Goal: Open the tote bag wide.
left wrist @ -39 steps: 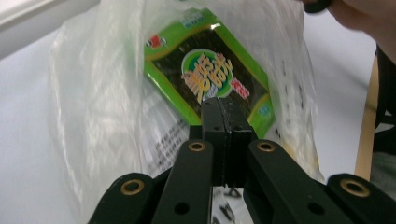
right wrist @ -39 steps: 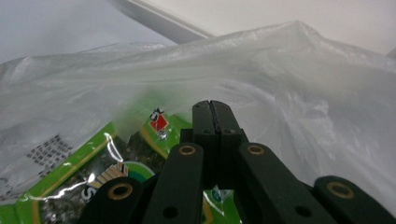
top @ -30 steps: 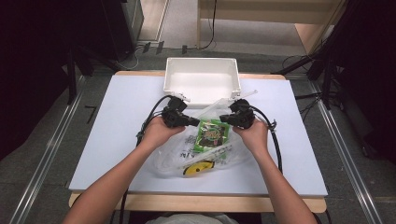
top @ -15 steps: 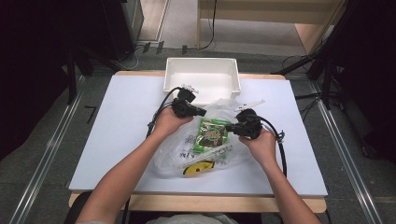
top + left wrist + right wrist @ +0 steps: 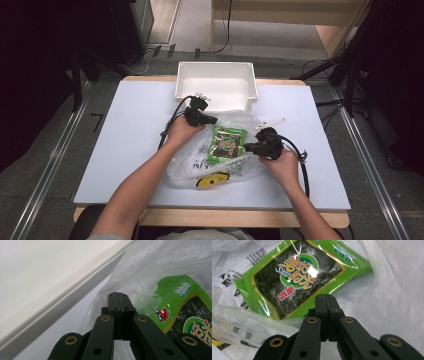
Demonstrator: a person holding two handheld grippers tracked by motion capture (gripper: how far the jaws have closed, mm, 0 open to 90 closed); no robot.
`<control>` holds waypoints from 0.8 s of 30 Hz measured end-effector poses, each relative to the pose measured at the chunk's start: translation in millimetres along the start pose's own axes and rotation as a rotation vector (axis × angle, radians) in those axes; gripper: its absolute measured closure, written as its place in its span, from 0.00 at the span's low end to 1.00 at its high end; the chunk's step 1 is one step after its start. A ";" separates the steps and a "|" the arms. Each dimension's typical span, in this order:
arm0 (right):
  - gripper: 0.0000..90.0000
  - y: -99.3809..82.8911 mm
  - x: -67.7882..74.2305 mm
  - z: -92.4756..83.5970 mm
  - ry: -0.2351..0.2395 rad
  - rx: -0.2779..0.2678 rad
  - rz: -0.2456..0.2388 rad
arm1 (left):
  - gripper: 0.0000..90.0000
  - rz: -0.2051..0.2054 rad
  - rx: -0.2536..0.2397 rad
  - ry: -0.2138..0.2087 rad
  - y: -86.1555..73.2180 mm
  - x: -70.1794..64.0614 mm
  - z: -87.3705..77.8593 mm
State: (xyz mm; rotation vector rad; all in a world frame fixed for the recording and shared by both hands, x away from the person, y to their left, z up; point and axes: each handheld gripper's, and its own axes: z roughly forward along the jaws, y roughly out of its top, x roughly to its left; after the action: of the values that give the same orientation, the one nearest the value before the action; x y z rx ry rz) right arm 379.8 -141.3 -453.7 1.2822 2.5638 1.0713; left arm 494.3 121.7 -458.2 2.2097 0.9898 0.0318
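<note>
Grippers [image 5: 212, 120] [image 5: 246, 147] pinching plastic bag [image 5: 200, 160]

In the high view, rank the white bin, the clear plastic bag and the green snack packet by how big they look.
1. Clear plastic bag and white bin: they look about alike, too close to rank.
2. Green snack packet: plainly smallest.

White bin [image 5: 216, 82] blocks beyond bag [image 5: 200, 157]; sides free.

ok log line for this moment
left gripper: shut, at bag's top edge | right gripper: shut, at bag's right edge | packet: on bag | bin: behind
</note>
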 end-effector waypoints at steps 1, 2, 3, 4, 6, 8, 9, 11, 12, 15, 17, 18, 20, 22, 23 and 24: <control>1.00 -1.6 1.0 -0.1 -0.001 0.004 0.007 | 1.00 0.006 0.003 0.007 -0.2 -0.5 0.8; 1.00 -3.7 1.4 0.0 -0.004 0.010 0.001 | 1.00 0.011 0.007 0.010 -0.4 -1.2 1.4; 1.00 -5.9 2.2 0.0 -0.005 0.015 0.003 | 1.00 0.019 0.015 0.013 -0.5 -1.5 1.6; 1.00 -11.0 3.0 -0.3 -0.008 0.025 -0.002 | 1.00 0.025 0.019 0.018 -0.5 -1.8 1.5; 1.00 -13.5 3.2 -0.6 -0.009 0.029 -0.004 | 1.00 0.026 0.021 0.023 -0.8 -2.2 1.7; 1.00 -18.7 3.1 -1.2 -0.012 0.037 -0.005 | 1.00 0.022 0.027 0.026 -0.9 -2.5 1.5; 1.00 -21.3 2.9 -1.8 -0.009 0.043 0.001 | 1.00 0.023 0.029 0.028 -1.1 -2.5 1.6; 1.00 -26.3 2.0 -3.1 -0.012 0.048 0.003 | 1.00 0.029 0.036 0.039 -1.4 -2.9 1.6; 1.00 -28.4 1.3 -4.2 -0.009 0.041 0.006 | 1.00 0.031 0.035 0.040 -1.5 -3.1 1.8; 1.00 -32.0 -1.3 -8.1 -0.018 0.044 0.015 | 1.00 0.032 0.042 0.047 -1.1 -4.0 1.6; 1.00 -34.1 -5.1 -10.5 -0.024 0.040 0.020 | 1.00 0.029 0.043 0.050 -1.0 -4.2 1.6; 1.00 -35.0 -6.8 -11.9 -0.024 0.041 0.030 | 1.00 0.030 0.047 0.053 -0.8 -4.4 1.3; 1.00 -36.8 -9.7 -13.8 -0.024 0.039 0.035 | 1.00 0.030 0.049 0.056 -0.9 -4.8 1.0; 1.00 -38.6 -9.9 -15.7 -0.030 0.042 0.033 | 1.00 0.029 0.055 0.057 -0.9 -5.0 0.5; 1.00 -40.3 -9.4 -17.3 -0.037 0.044 0.028 | 1.00 0.029 0.067 0.062 -0.9 -5.1 -0.8; 1.00 -40.3 -9.4 -17.3 -0.037 0.044 0.028 | 1.00 0.029 0.067 0.062 -0.9 -5.1 -0.8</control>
State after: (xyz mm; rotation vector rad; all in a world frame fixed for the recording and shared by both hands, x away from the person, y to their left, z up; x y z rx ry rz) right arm 352.5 -174.0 -467.7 1.3390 2.5639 0.9908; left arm 489.9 119.1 -456.8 2.2963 1.0057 0.0824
